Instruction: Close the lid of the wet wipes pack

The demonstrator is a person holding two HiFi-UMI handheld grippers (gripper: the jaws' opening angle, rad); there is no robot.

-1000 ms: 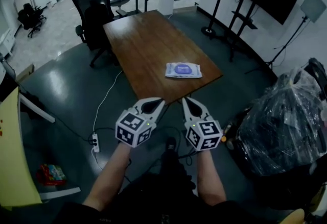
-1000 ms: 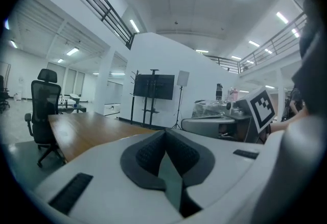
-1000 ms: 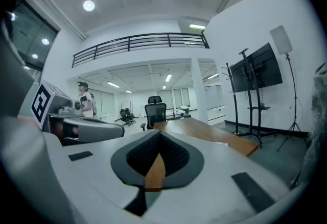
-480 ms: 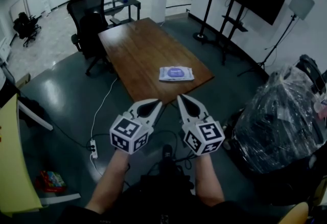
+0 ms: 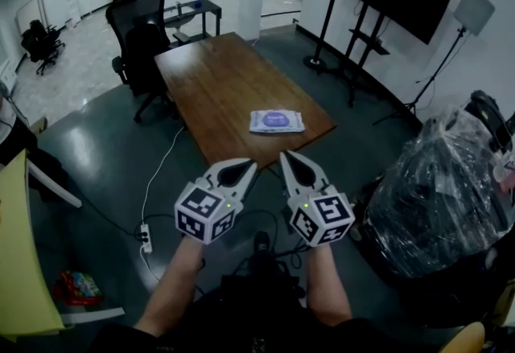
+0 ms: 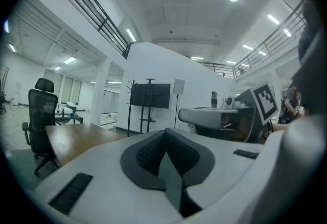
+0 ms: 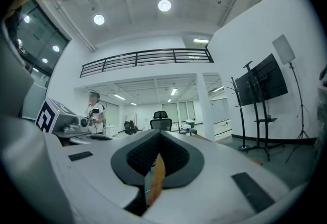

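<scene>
Head view: wet wipes pack (image 5: pixel 277 121) lies flat near the wooden table's (image 5: pixel 211 74) 5 o'clock corner, at 12 o'clock from both tongs and well apart from them. Left gripper (image 5: pixel 250 166) & right gripper (image 5: pixel 284 156) hang side by side over the floor (image 5: pixel 96 142), tips pinched, nothing held. Whether the lid is up or down is too small to tell, so the scene fits a reach pending or a closed pack. Left gripper view: jaws together, empty, table at 9 o'clock. Right gripper view: jaws meeting, empty, pack unseen.

Wooden table (image 5: pixel 213 74) (wipes pack (image 5: pixel 277 121) atop).
</scene>
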